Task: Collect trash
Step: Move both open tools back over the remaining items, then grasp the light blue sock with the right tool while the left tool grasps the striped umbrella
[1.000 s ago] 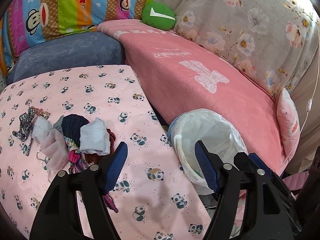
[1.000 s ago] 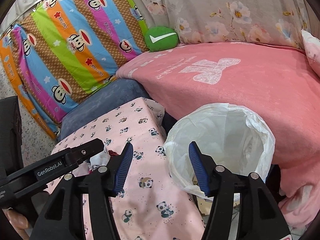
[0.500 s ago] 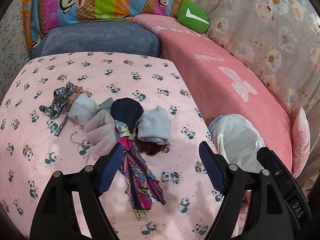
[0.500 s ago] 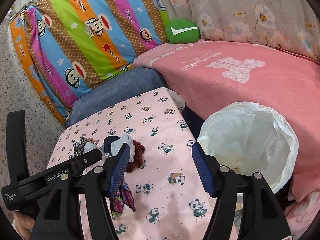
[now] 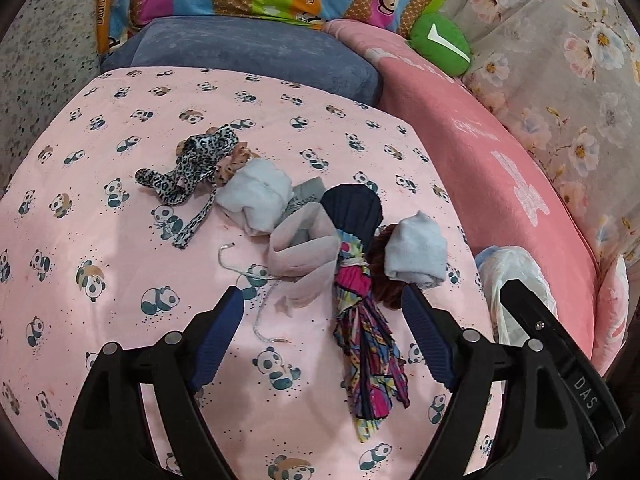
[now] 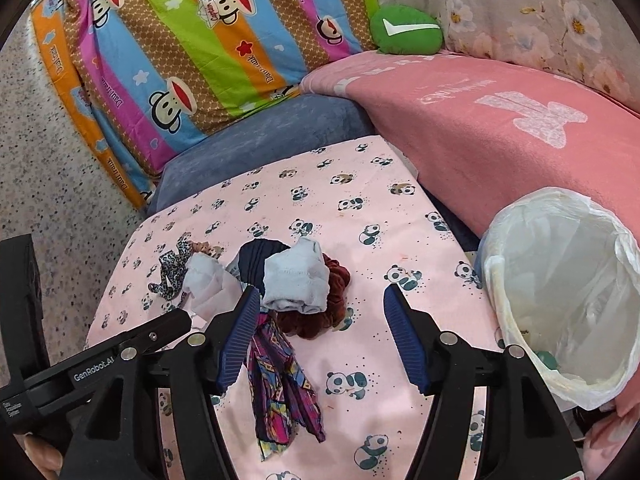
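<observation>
A heap of cloth scraps lies on the pink panda-print table [image 5: 120,208]: a multicoloured patterned strip [image 5: 366,344], a pale blue roll [image 5: 416,254], a navy piece [image 5: 352,208], a sheer pink piece [image 5: 304,264] and a leopard-print ribbon [image 5: 188,168]. My left gripper [image 5: 322,344] is open and empty, just short of the heap. My right gripper [image 6: 318,340] is open and empty over the patterned strip [image 6: 280,384] and a rust-red scrunchie [image 6: 324,312]. The white-lined bin [image 6: 560,292] stands at the table's right edge.
A pink-covered sofa [image 6: 500,120], a blue cushion [image 5: 256,48], a striped monkey-print pillow [image 6: 192,48] and a green cushion [image 6: 404,30] ring the table's far side. Speckled floor [image 6: 40,168] lies to the left. The left gripper's body [image 6: 100,360] shows at lower left.
Both grippers have swung left, away from the bin and toward the heap of cloth scraps. Both stay open and empty.
</observation>
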Demonstrator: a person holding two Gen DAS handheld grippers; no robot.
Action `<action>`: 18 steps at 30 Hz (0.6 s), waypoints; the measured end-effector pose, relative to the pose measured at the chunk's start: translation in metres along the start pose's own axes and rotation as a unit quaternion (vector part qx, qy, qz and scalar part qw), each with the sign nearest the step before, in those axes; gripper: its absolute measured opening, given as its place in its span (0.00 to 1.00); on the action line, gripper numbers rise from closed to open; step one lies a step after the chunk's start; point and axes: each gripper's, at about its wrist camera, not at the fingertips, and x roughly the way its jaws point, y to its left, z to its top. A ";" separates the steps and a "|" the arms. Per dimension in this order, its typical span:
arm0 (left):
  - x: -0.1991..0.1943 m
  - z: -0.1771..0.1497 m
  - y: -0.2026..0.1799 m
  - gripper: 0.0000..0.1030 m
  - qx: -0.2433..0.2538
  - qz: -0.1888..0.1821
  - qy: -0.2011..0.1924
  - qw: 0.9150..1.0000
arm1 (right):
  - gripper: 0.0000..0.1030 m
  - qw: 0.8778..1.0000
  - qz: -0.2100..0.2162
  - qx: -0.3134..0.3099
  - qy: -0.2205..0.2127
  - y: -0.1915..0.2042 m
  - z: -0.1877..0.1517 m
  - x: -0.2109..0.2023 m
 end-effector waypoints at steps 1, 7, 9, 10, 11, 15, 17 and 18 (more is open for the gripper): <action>0.002 0.000 0.004 0.75 -0.004 0.001 0.002 1.000 | 0.61 1.000 0.000 -0.002 0.005 0.003 0.000 0.007; 0.012 0.000 0.024 0.75 -0.018 0.005 0.011 1.000 | 0.61 1.000 0.005 -0.008 0.024 0.015 0.004 0.038; 0.016 0.000 0.028 0.75 -0.020 0.006 0.015 1.000 | 0.61 1.000 0.007 -0.005 0.028 0.017 0.005 0.047; 0.018 0.001 0.028 0.75 -0.020 0.006 0.017 1.000 | 0.61 0.999 0.009 -0.003 0.031 0.018 0.006 0.053; 0.020 0.001 0.029 0.75 -0.020 0.006 0.018 1.000 | 0.61 0.999 0.010 -0.001 0.035 0.019 0.006 0.058; 0.027 0.002 0.031 0.75 -0.021 0.004 0.024 0.999 | 0.60 0.999 0.014 0.004 0.045 0.020 0.006 0.072; 0.030 0.001 0.031 0.75 -0.022 0.003 0.028 0.999 | 0.52 0.998 0.019 0.002 0.053 0.021 0.003 0.079; 0.031 0.002 0.031 0.75 -0.021 0.002 0.029 0.999 | 0.43 0.998 0.021 0.001 0.056 0.021 0.002 0.082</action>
